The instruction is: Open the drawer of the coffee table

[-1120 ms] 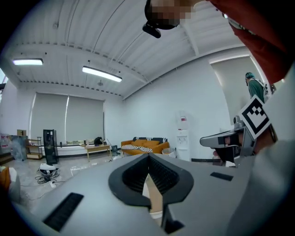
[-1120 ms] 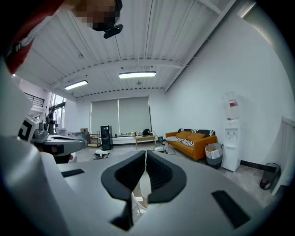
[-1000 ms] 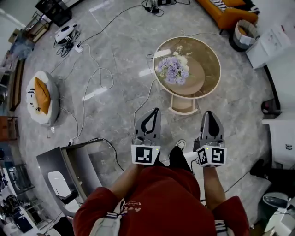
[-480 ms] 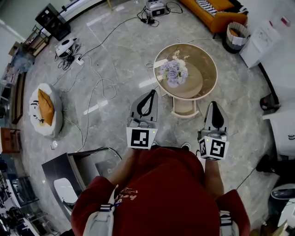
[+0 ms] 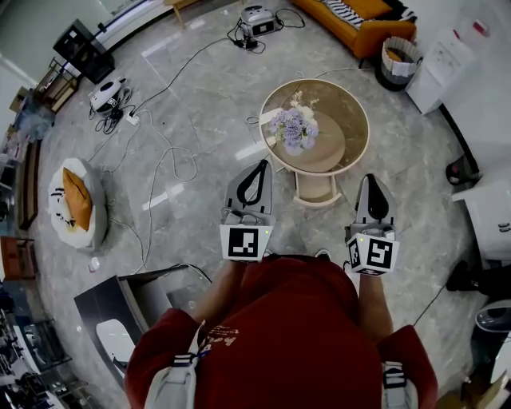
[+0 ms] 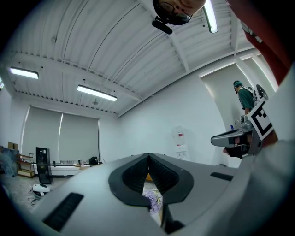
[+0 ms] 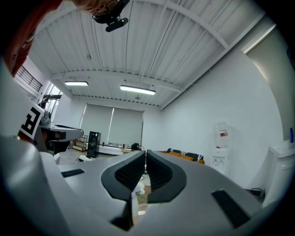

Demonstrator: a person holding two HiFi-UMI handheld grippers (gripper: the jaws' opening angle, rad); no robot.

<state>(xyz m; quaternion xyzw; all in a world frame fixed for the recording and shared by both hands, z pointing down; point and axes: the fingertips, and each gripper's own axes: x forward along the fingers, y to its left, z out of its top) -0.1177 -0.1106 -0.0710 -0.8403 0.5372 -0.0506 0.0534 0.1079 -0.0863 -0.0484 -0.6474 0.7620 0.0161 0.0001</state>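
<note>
The round glass-topped coffee table [image 5: 345, 104] stands on the marble floor ahead of me, with a bunch of purple flowers [image 5: 293, 128] on it. Its beige drawer [image 5: 316, 188] juts out from the near side. My left gripper [image 5: 260, 164] is held level left of the drawer, apart from it, jaws shut and empty. My right gripper [image 5: 370, 180] hovers right of the drawer, also shut on nothing. In the left gripper view the left gripper [image 6: 148, 156] has its tips meeting, the flowers [image 6: 153, 200] showing below them. The right gripper view shows the right gripper [image 7: 145, 153] closed too.
An orange sofa [image 5: 355, 17], a wicker basket [image 5: 397, 57] and a white water dispenser [image 5: 447, 56] stand beyond the table. Cables [image 5: 172, 136] trail over the floor at left, near a white and orange cushion [image 5: 70, 200]. A grey cabinet [image 5: 132, 299] sits at my near left.
Both grippers have risen and now sit a little closer together in the head view. Their jaws stayed shut. The table looks slightly farther off.
</note>
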